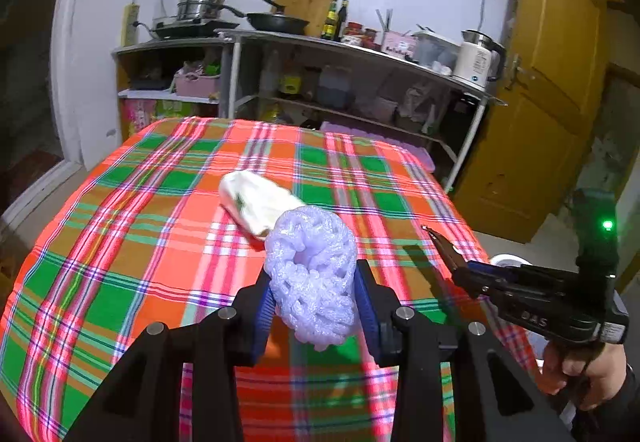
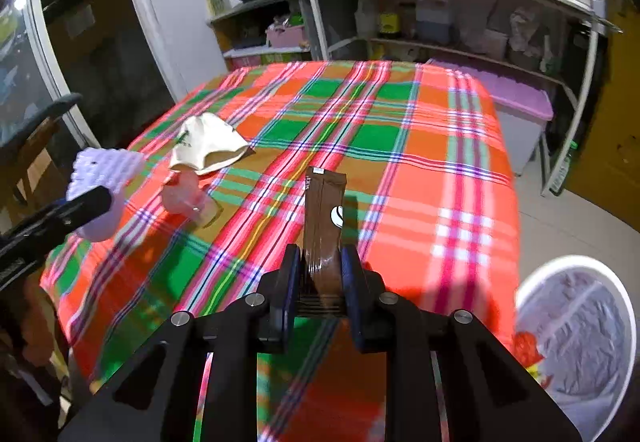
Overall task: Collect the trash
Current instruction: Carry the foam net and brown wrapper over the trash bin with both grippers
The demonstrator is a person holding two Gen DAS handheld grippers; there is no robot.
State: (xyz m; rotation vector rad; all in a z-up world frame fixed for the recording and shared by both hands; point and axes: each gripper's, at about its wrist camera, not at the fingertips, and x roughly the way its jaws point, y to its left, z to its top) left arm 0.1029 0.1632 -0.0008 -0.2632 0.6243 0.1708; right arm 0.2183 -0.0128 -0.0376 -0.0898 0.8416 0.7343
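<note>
**A:** Foam netting (image 1: 312, 274) is sitting between the blue pads of your left gripper (image 1: 316, 306), lifted clear of the plaid tablecloth (image 1: 132, 242). You are pinching it across its bunched middle, and the jaws are standing fairly wide because the bundle is bulky.

**B:** Is it going to slip?

**A:** Probably not. It is looking very light and springy, so you are needing only a mild squeeze (too much just flattens it). Your right gripper (image 2: 320, 262) is pressing close on the lower end of a brown sachet (image 2: 324, 218), which is standing upright between the pads above the cloth.

**B:** How is that one handling?

**A:** I am judging it thin, glossy and a little slippery, with most of its length sticking out past the pads, so it may be swinging as you carry it. Taking it nearer the middle would be steadier.

**B:** What is remaining?

**A:** A cream paper wrapper (image 2: 208, 146) is lying on the cloth at the left, and a crumpled pinkish clear plastic piece (image 2: 188, 198) is lying just beside it. Both are looking flimsy; pinching a raised fold should be working best. The white bin (image 2: 580, 346) with its plastic liner is waiting off the table's right edge, near your right gripper.
</note>
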